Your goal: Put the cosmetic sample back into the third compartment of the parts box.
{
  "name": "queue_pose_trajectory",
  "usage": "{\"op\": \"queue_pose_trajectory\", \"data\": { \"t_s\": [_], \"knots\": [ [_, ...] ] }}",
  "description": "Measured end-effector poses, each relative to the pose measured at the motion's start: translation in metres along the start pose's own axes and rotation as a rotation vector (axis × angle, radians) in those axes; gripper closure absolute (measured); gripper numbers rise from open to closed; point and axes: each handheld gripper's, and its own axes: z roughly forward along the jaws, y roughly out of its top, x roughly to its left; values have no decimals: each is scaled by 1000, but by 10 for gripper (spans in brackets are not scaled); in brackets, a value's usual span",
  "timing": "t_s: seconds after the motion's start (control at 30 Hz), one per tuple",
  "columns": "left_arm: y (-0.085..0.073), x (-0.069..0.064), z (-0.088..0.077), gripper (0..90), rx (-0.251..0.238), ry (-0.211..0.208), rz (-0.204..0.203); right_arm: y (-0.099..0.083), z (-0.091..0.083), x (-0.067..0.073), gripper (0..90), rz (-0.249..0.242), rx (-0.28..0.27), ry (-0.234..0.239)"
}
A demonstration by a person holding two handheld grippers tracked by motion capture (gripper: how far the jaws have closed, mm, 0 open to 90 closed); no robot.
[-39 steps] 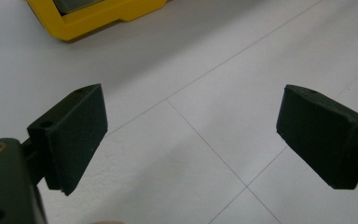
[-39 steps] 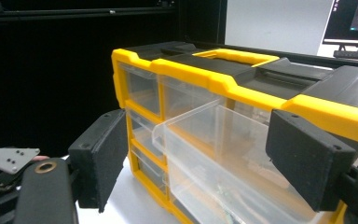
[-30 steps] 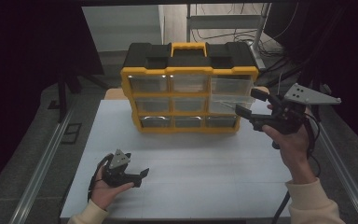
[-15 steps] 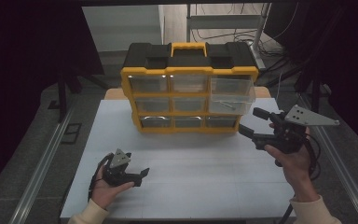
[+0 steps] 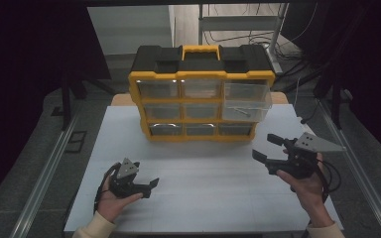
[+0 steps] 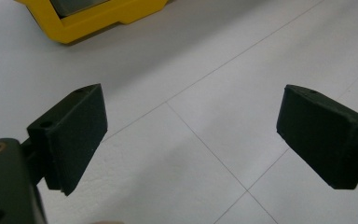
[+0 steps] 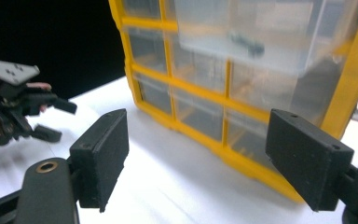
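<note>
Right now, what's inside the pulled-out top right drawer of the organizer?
The pulled-out clear drawer of the yellow organizer holds one small dark part, seen through its wall in the right gripper view; too blurred to identify. The drawer's rear is hidden inside the case.

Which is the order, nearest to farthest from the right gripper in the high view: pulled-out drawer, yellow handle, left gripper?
From the right gripper:
1. Pulled-out drawer, top right of the organizer.
2. Yellow handle, top middle.
3. Left gripper, near left of the table.

dim room, dark bg | table lit | closeups soft/blurry
</note>
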Motion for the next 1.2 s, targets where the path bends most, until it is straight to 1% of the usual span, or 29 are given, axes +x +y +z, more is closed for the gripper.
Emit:
{"op": "queue_pose_trajectory", "data": {
  "t_s": [0.13,0.37,0.43,0.5,0.7,0.83,0.93,1.07,1.2],
  "knots": [
    [0,0,0,91,2,-2,2,-18,0,-2,227,4,40,-29],
    [0,0,0,91,-2,-2,-3,-45,0,-5,226,34,97,-49],
    [0,0,0,91,-3,-1,-3,-51,1,-5,226,33,117,-58],
    [0,0,0,91,-3,0,0,-62,3,-5,225,27,154,-66],
    [0,0,1,91,1,-2,4,-78,7,-5,223,28,204,-80],
    [0,-1,2,91,1,-3,4,-89,12,-9,223,34,232,-96],
    [0,-1,2,91,1,-4,6,-94,14,-11,223,45,241,-98],
    [-1,1,2,91,0,-3,7,-102,18,-16,222,56,267,-111],
    [-1,0,3,91,0,-4,10,-104,18,-19,222,61,267,-114]
  ]
}}
